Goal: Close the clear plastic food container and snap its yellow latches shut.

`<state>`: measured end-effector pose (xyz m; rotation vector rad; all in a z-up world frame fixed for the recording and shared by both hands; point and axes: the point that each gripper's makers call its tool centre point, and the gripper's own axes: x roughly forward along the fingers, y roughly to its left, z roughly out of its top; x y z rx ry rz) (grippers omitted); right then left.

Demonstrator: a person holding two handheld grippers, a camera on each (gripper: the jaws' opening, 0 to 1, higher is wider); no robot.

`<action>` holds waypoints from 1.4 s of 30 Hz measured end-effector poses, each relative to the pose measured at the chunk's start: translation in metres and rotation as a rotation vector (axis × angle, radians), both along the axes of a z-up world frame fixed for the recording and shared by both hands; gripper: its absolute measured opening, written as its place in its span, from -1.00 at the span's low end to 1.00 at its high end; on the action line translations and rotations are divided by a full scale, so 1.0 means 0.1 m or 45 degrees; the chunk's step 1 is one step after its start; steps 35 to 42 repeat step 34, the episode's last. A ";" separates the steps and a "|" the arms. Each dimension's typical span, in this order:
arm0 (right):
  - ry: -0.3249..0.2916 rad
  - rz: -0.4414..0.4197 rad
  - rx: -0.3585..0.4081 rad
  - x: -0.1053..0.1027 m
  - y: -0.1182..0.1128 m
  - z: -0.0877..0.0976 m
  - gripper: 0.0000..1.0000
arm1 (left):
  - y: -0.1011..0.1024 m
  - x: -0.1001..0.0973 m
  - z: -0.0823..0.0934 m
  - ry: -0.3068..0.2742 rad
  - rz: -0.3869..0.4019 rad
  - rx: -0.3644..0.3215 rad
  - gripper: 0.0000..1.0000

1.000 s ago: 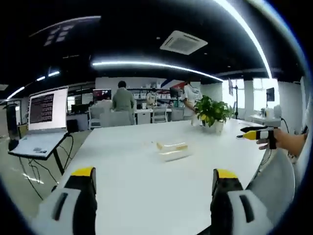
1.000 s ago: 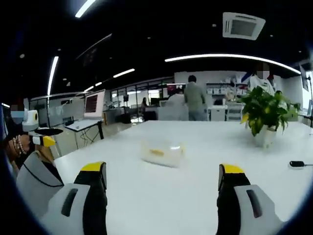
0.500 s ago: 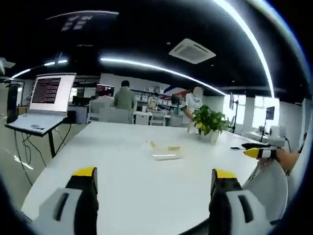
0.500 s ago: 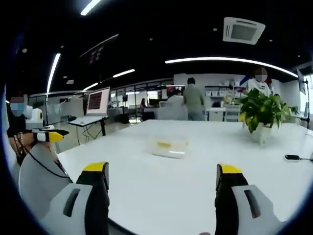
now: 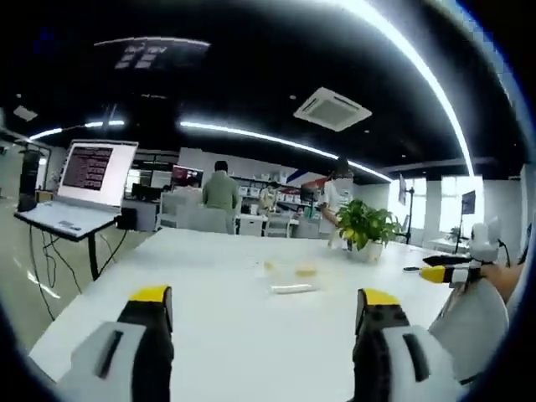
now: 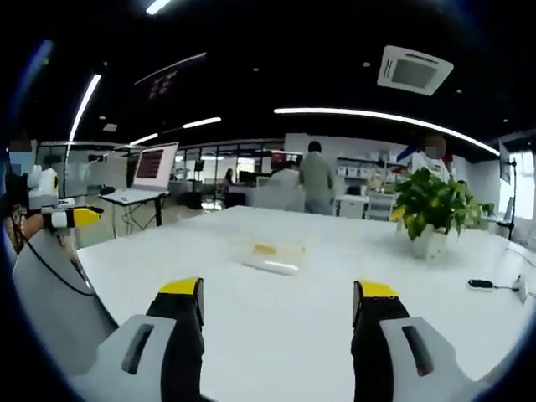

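Observation:
A clear plastic food container point(image 5: 291, 277) with yellow latches lies on the white table point(image 5: 226, 318), well ahead of both grippers; in the right gripper view the container point(image 6: 270, 255) sits left of centre. My left gripper point(image 5: 261, 311) hangs open over the near table edge, nothing between its yellow-tipped jaws. My right gripper point(image 6: 276, 303) is open too, also empty. The right gripper point(image 5: 452, 273) shows at the right edge of the left gripper view. The left gripper point(image 6: 74, 219) shows at the left edge of the right gripper view. Whether the lid is closed is too blurred to tell.
A potted green plant point(image 6: 430, 214) stands on the table's far right, also in the left gripper view point(image 5: 364, 228). A small black device point(image 6: 480, 284) with a cable lies near it. A laptop on a stand point(image 5: 77, 188) is at the left. People stand behind the table.
Both views have dropped lower and pulled back toward the table edge, so the container looks flatter and farther away. The container has not moved. Both grippers stay open.

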<state>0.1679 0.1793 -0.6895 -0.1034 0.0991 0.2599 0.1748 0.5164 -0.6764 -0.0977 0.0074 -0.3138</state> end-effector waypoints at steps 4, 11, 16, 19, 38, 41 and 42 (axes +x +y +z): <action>-0.062 0.007 0.054 0.01 0.00 0.10 0.29 | -0.01 0.02 -0.08 0.054 0.003 0.037 0.67; -0.041 0.008 0.060 0.02 0.01 0.06 0.34 | -0.02 0.02 -0.08 0.073 0.009 0.027 0.61; -0.049 0.008 0.085 0.01 0.02 0.07 0.33 | -0.02 0.02 -0.10 0.091 0.003 0.030 0.60; -0.053 -0.002 0.098 0.01 0.01 0.08 0.36 | -0.02 0.02 -0.09 0.085 0.003 0.024 0.58; 0.018 0.017 0.077 0.02 0.01 -0.04 0.21 | 0.00 0.03 -0.10 0.095 0.020 0.012 0.42; 0.018 0.017 0.077 0.02 0.01 -0.04 0.21 | 0.00 0.03 -0.10 0.095 0.020 0.012 0.42; 0.018 0.017 0.077 0.02 0.01 -0.04 0.21 | 0.00 0.03 -0.10 0.095 0.020 0.012 0.42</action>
